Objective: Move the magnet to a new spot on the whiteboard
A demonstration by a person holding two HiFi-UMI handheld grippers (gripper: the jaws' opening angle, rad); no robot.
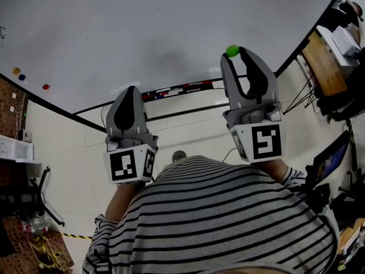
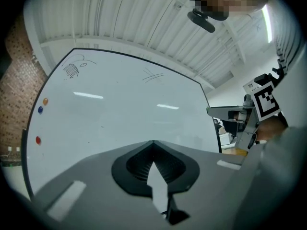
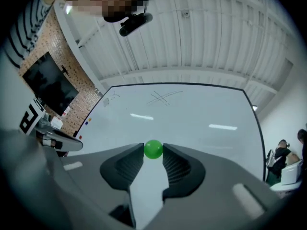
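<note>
A small round green magnet sits against the whiteboard near its lower right corner. My right gripper is shut on it, a pad pressing on each side. Held lower and to the left, my left gripper has its jaws together with nothing between them, just off the board's bottom edge. Orange, blue and red magnets stick to the board at its far left.
A marker ledge runs under the whiteboard. A wooden desk with clutter stands at the right, and a dark screen lower right. Brick wall and shelves are at the left. Faint scribbles mark the board's top.
</note>
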